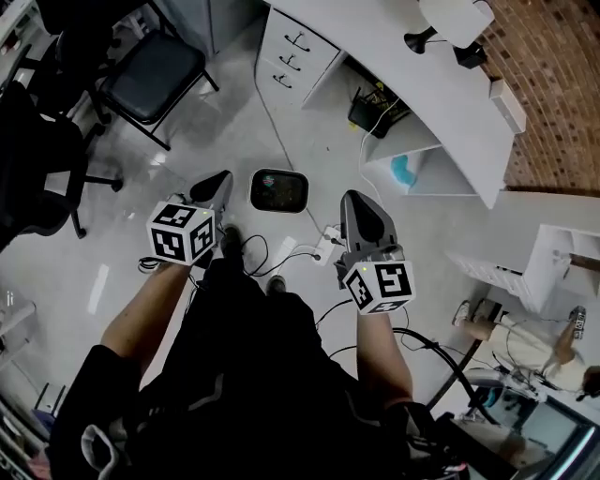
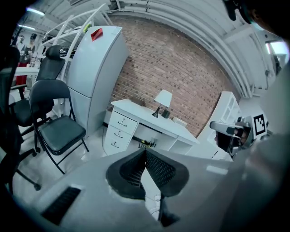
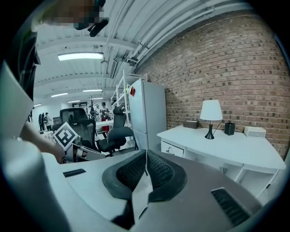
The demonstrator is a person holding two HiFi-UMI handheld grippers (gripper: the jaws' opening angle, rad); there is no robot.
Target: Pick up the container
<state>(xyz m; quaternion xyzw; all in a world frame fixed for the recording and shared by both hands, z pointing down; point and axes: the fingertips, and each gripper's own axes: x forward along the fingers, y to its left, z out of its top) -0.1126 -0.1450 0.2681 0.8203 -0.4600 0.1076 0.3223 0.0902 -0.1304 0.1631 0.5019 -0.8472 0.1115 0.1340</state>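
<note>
Although the container [image 1: 278,190] lies in plain sight from the head view, neither gripper view catches it; both look out across the room, above the patch of floor [image 1: 187,141] where it sits. Its contents are hard to make out: the inside reads as a dark mass with faint flecks of colour, too small to name. The container itself is a shallow rounded-square tub with a pale rim, lying flat on the shiny grey floor. It sits just ahead of the two grippers and between their lines, nearer the tip of the left gripper [image 1: 219,180] than that of the right gripper [image 1: 359,201], and it touches neither.

Each gripper's own view shows its ribbed black pads pressed together along a thin seam, so both sets of jaws are fully closed and empty.

The person's dark clothing hides the floor under and behind the grippers, and a tangle of cables [image 1: 300,253] runs out from beneath it between the two tips. Beyond the right gripper stands a white desk [image 1: 422,94], its lamp [image 1: 441,23] cut off by the top edge of the head view. Beyond the left gripper is a black folding chair [image 1: 155,70].
</note>
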